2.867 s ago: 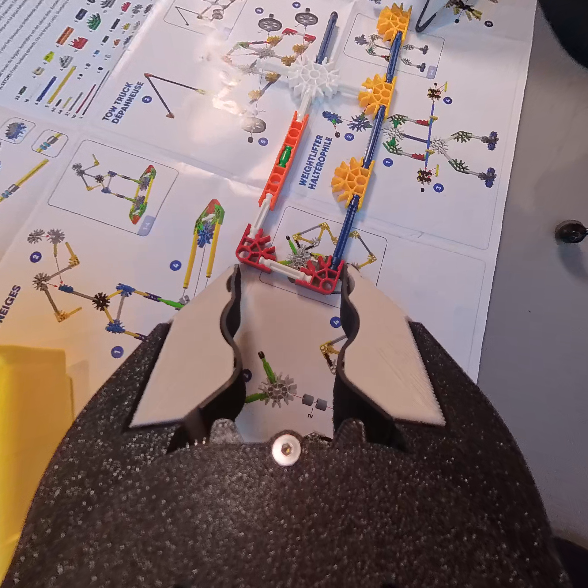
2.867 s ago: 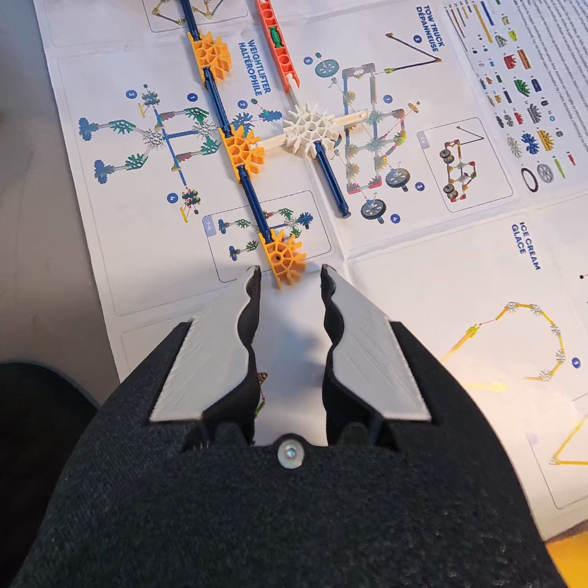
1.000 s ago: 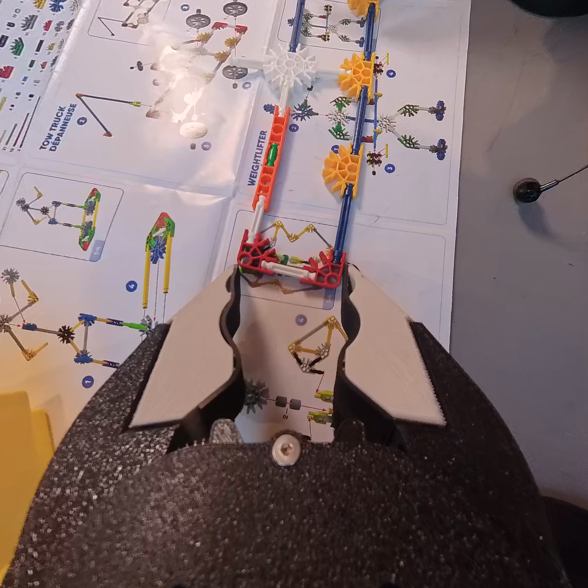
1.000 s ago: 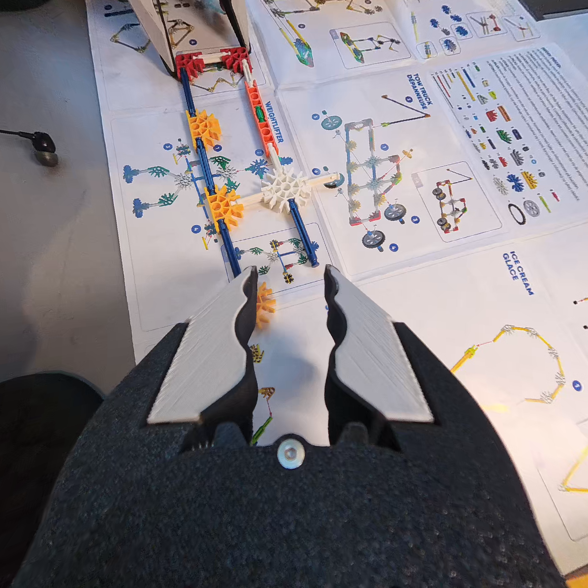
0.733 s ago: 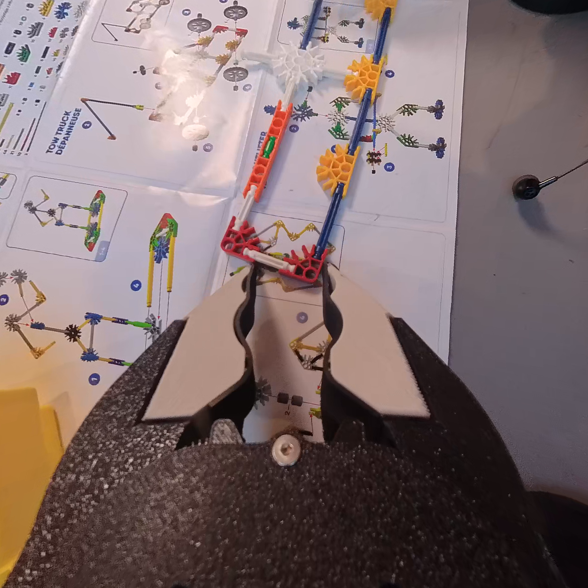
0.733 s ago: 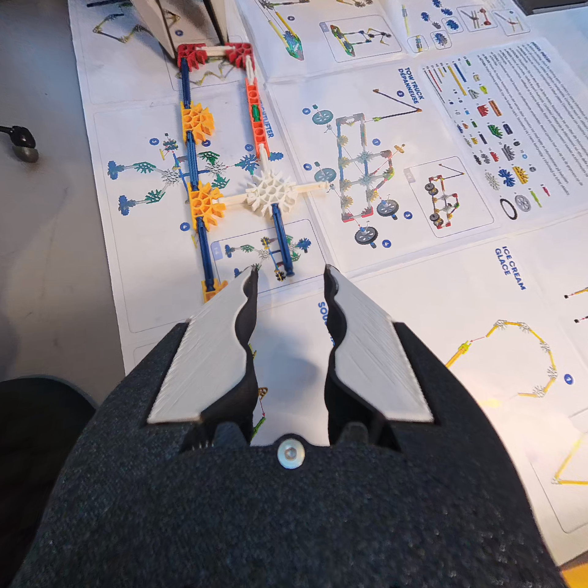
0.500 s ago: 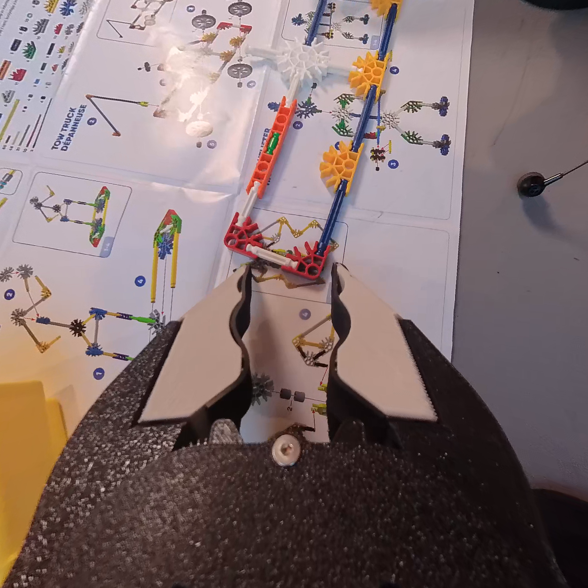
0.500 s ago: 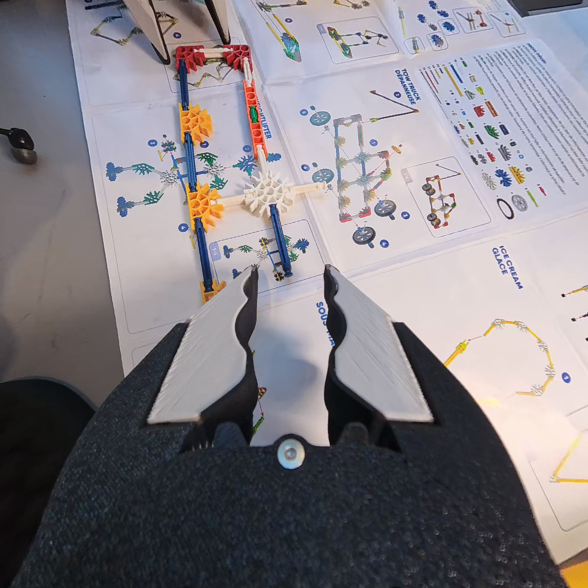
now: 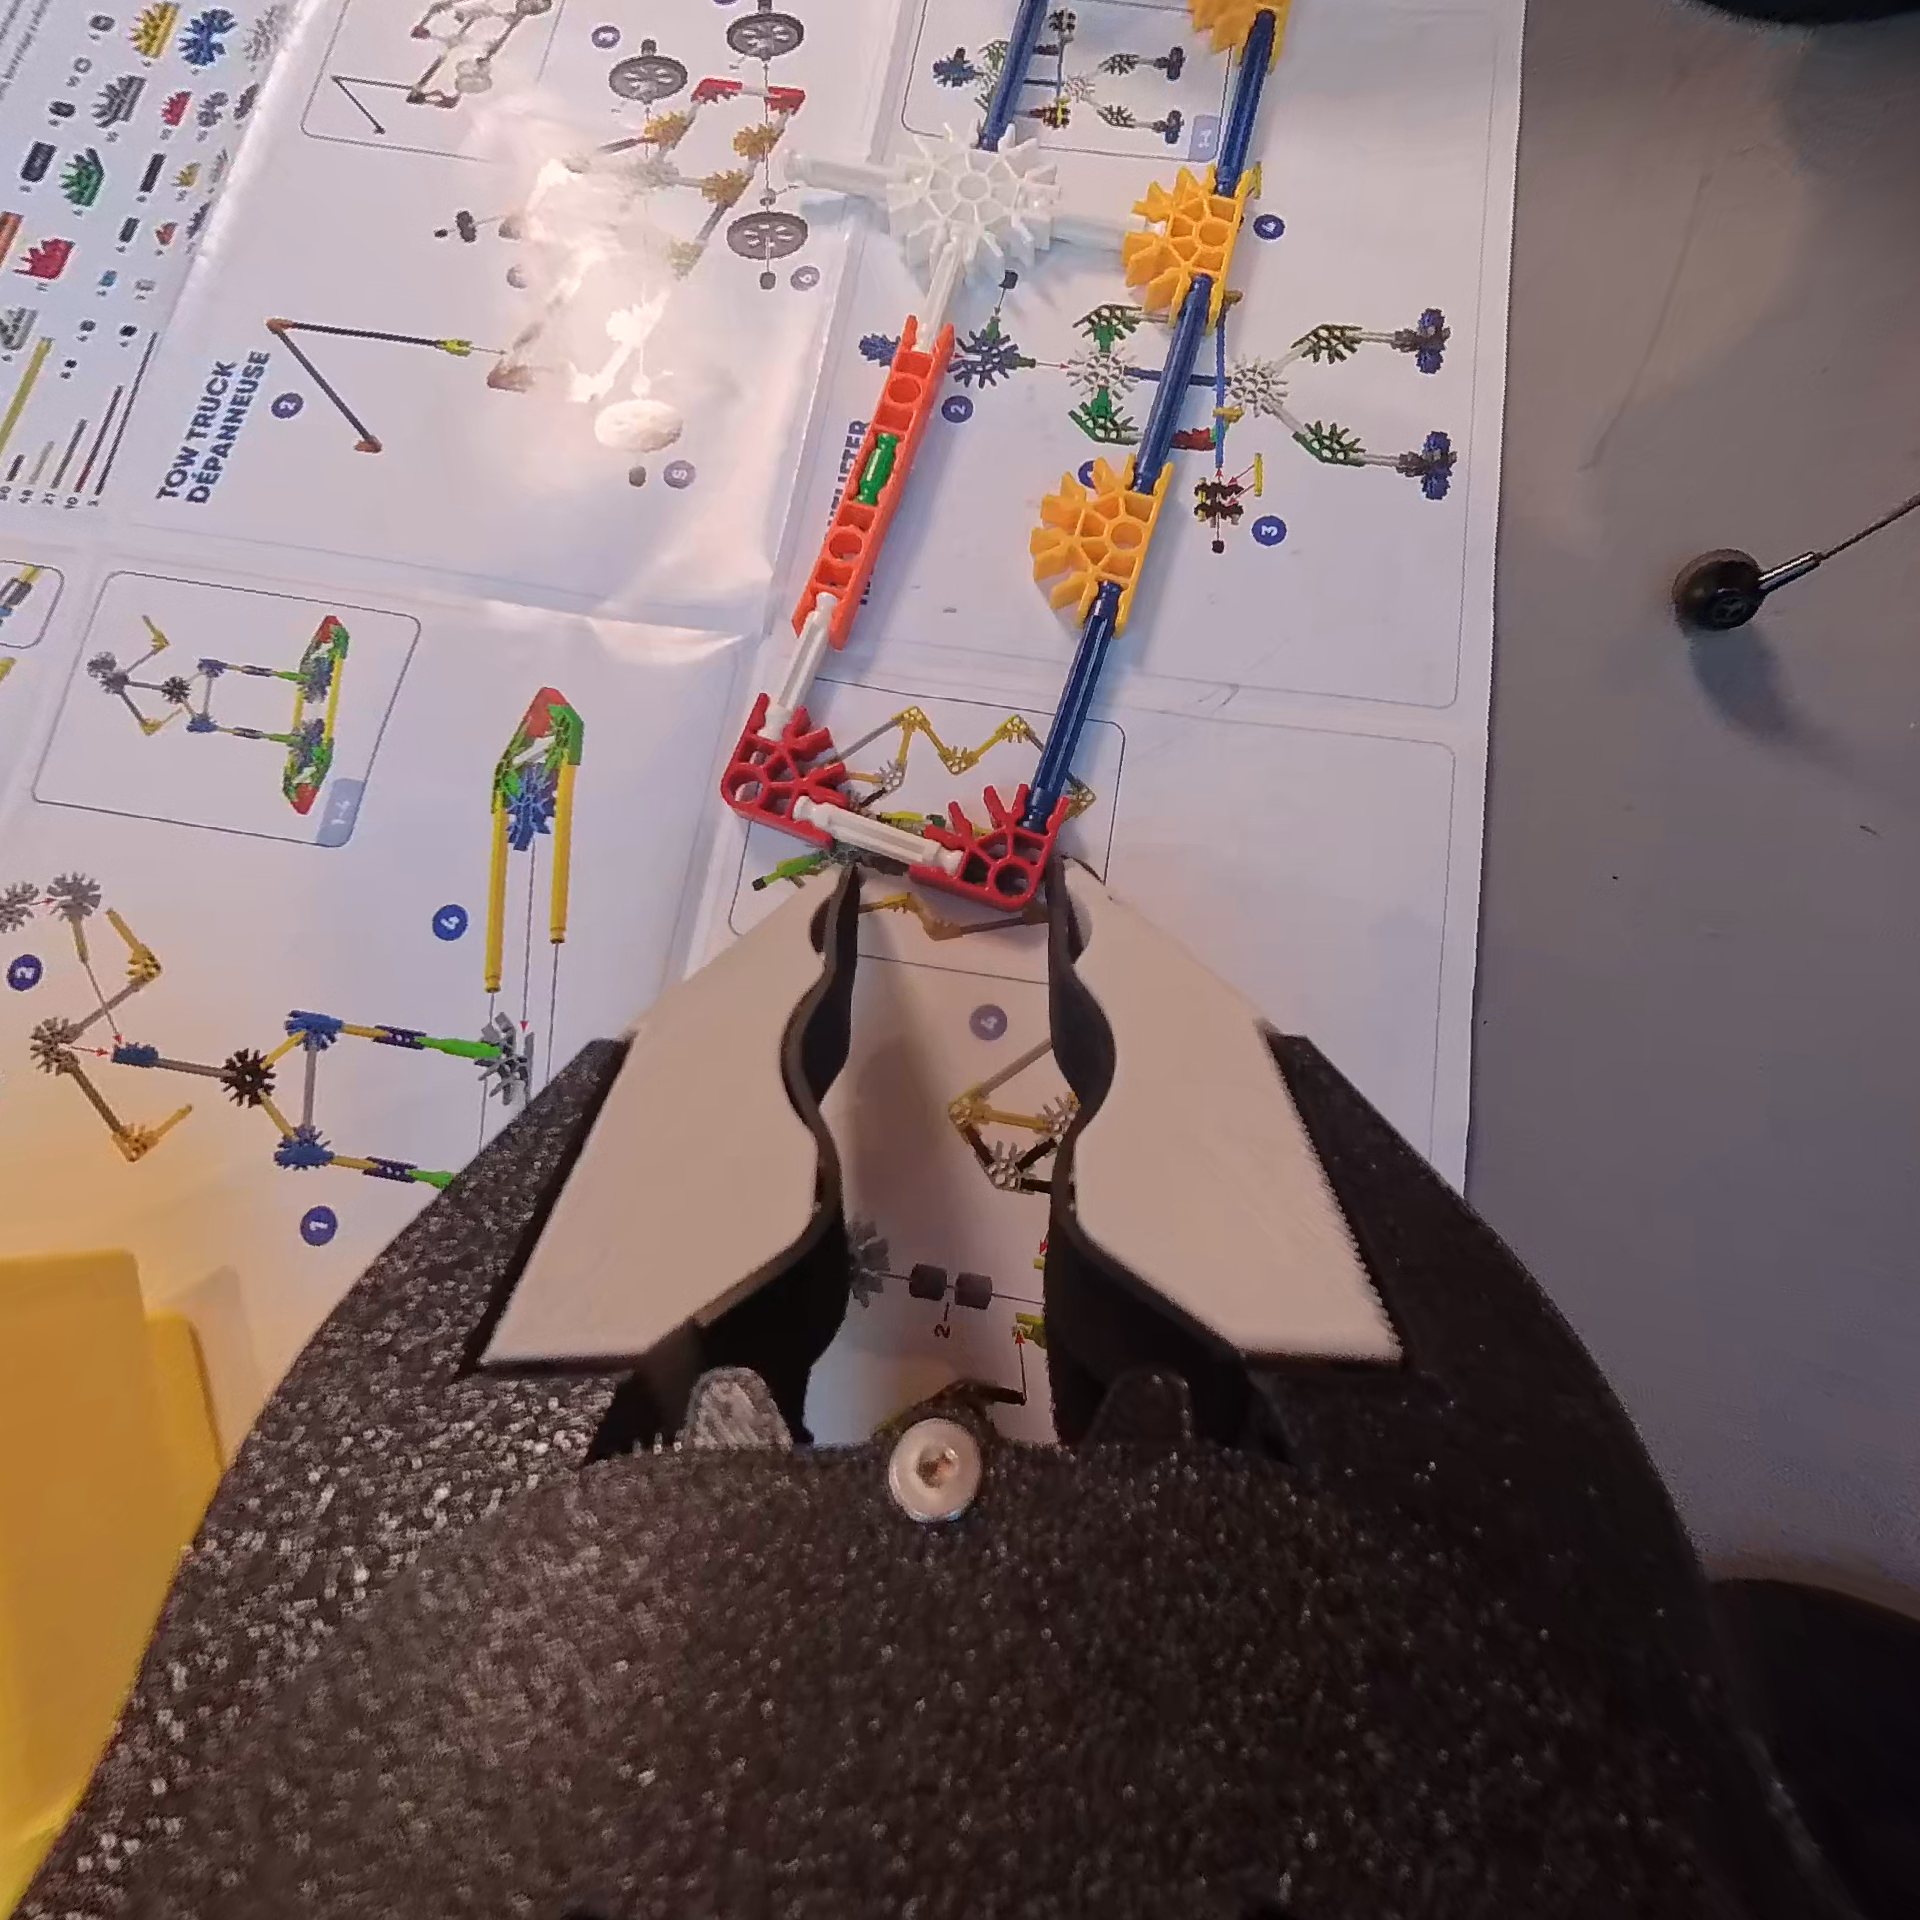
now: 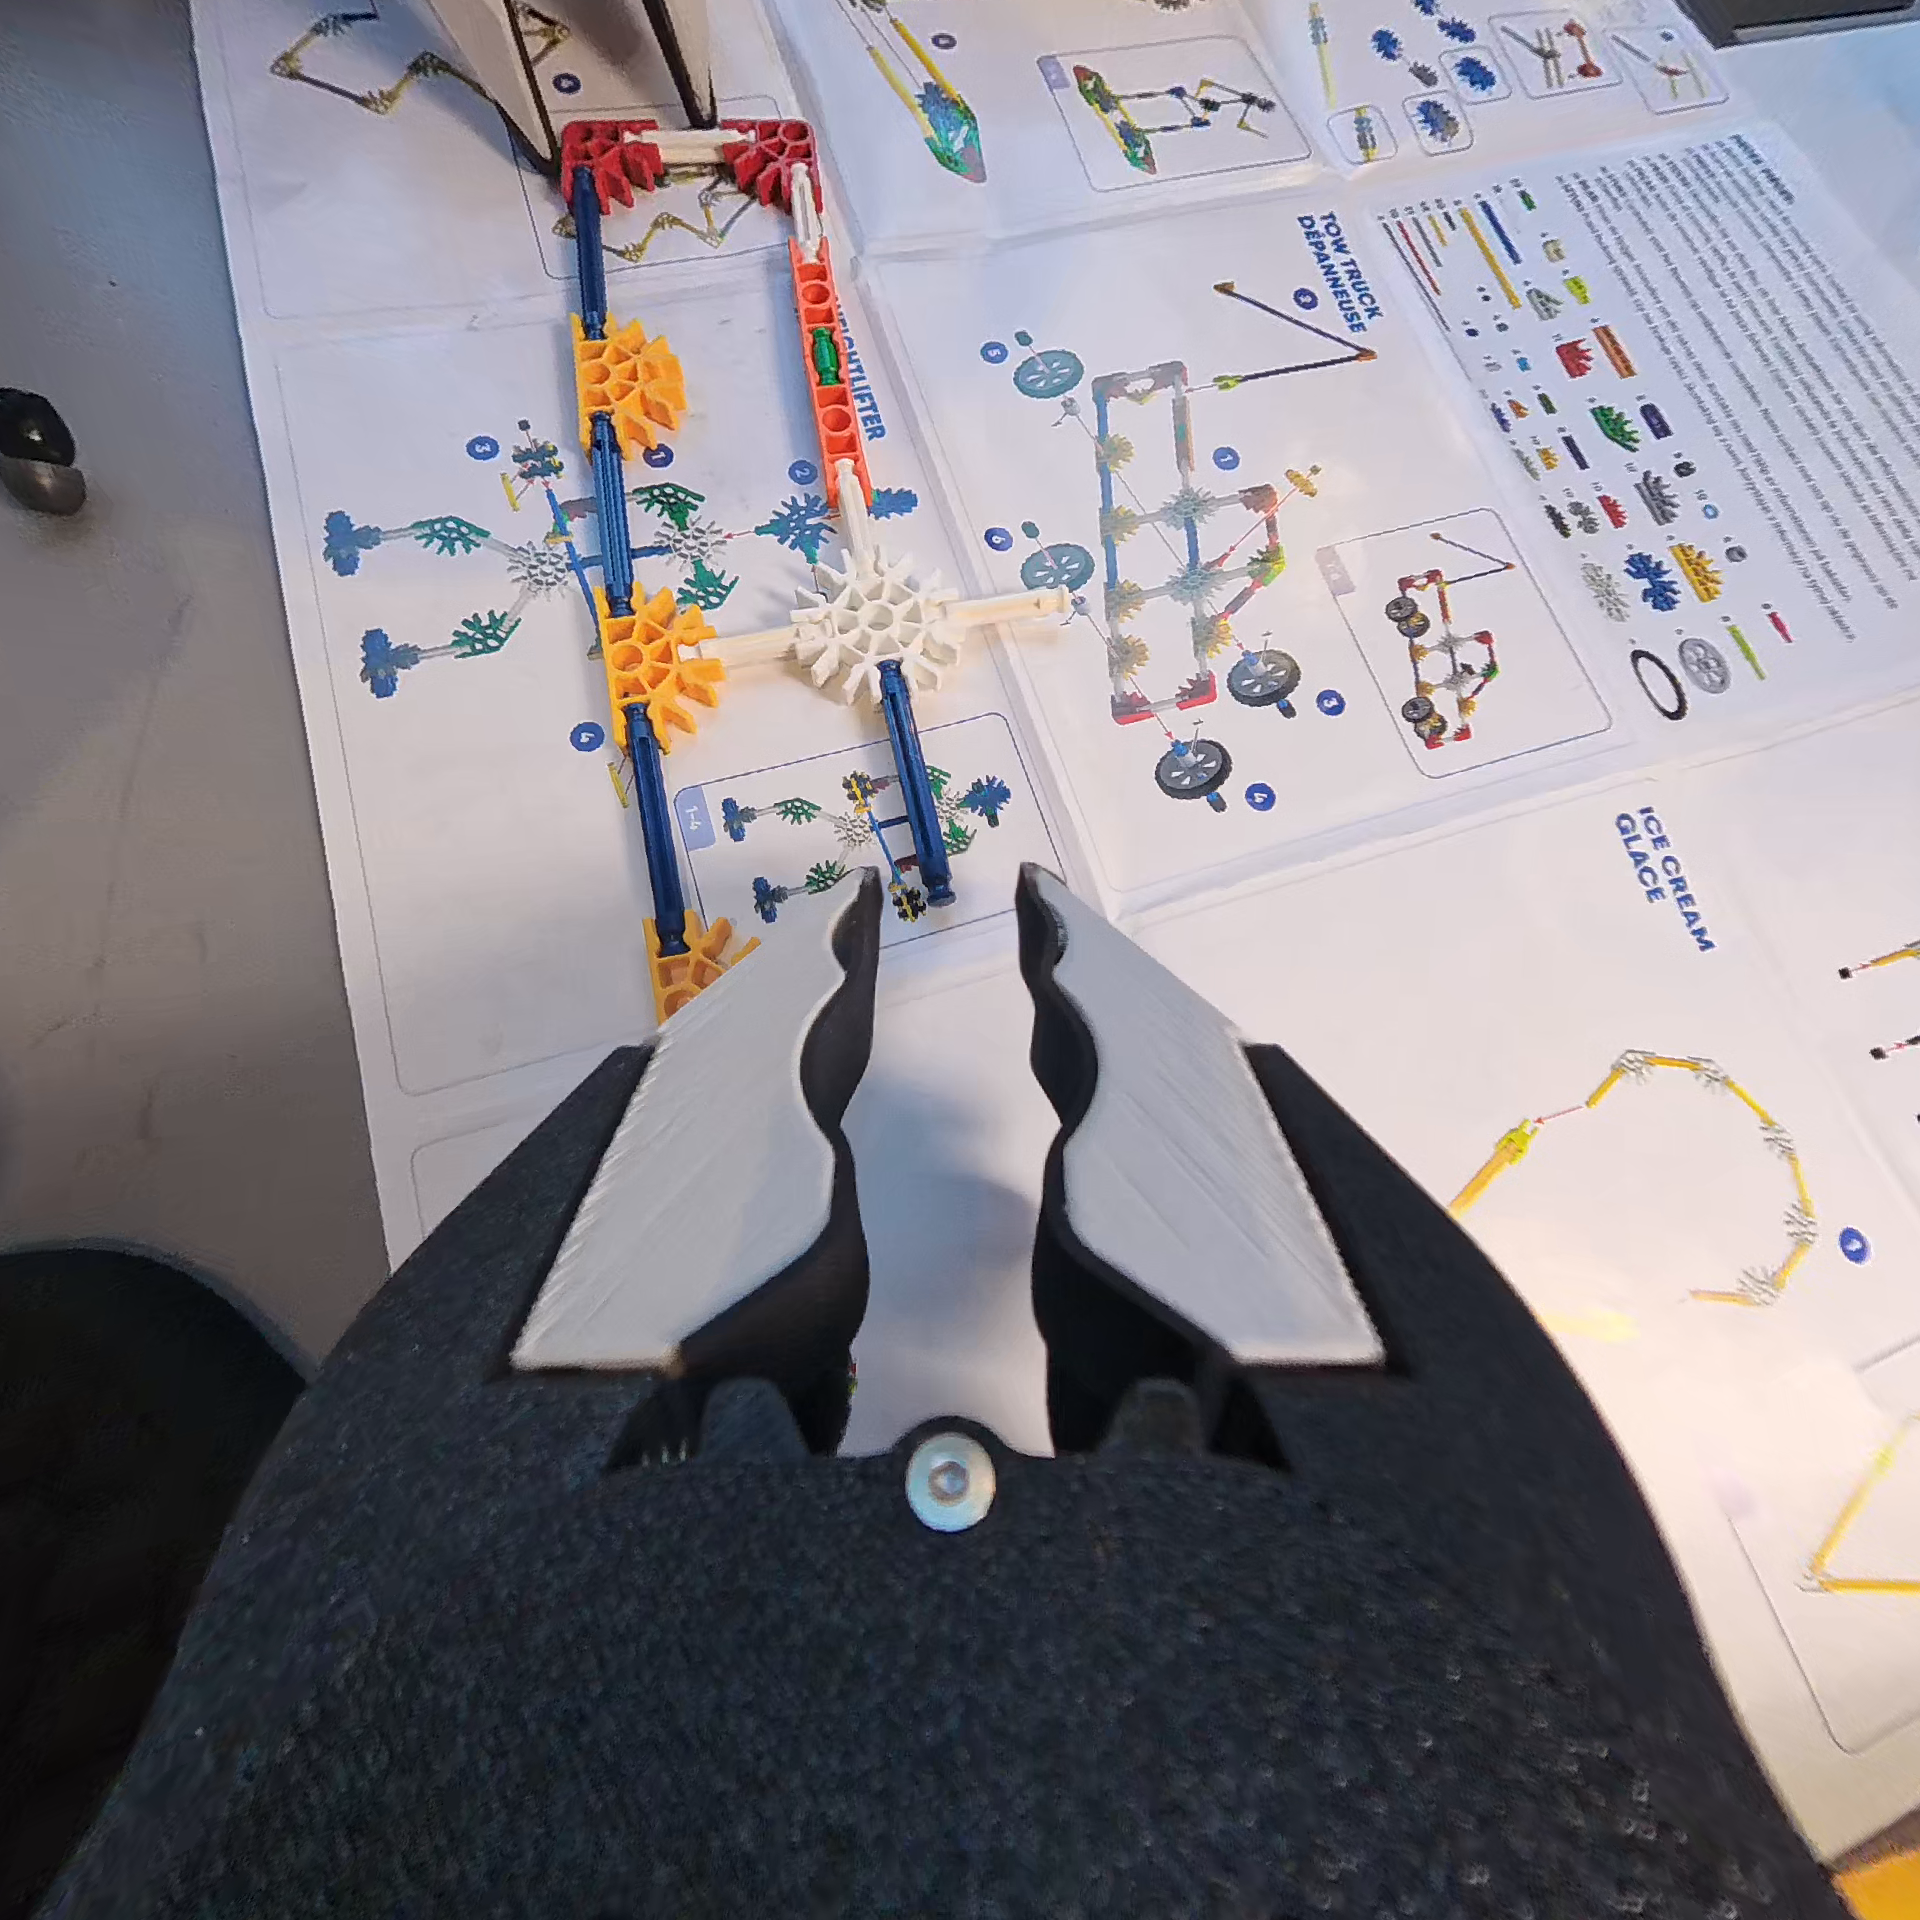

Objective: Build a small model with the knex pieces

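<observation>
A rod-and-connector toy frame lies flat on a white instruction sheet (image 9: 582, 540). My left gripper (image 9: 951, 883) is open and empty. Its fingertips (image 9: 844, 896) sit just behind the frame's red corner connectors (image 9: 992, 844) and the white rod (image 9: 878, 826) joining them. An orange block (image 9: 878, 488), a white snowflake connector (image 9: 971, 203), blue rods (image 9: 1081, 696) and yellow connectors (image 9: 1107, 535) run away from it. My right gripper (image 10: 948, 883) is open and empty at the frame's other end. The free end of a blue rod (image 10: 914, 790) lies just ahead of its tips. A yellow connector (image 10: 686, 961) is half hidden under its left finger. The left gripper (image 10: 613, 62) shows far off.
The sheet (image 10: 1299, 935) lies on a grey table (image 9: 1704, 935). A small black round part on a cable (image 9: 1716, 590) lies on the table beside the sheet, and also shows in the right wrist view (image 10: 36, 457). A yellow box (image 9: 83, 1455) stands at the left gripper's near left. Across from one pair of fingers to the other is roughly 20 cm.
My left gripper's jaws have narrowed and no longer straddle the red connectors; the frame turned slightly. My right gripper drew back from the yellow connector and shifted right toward the blue rod's end.
</observation>
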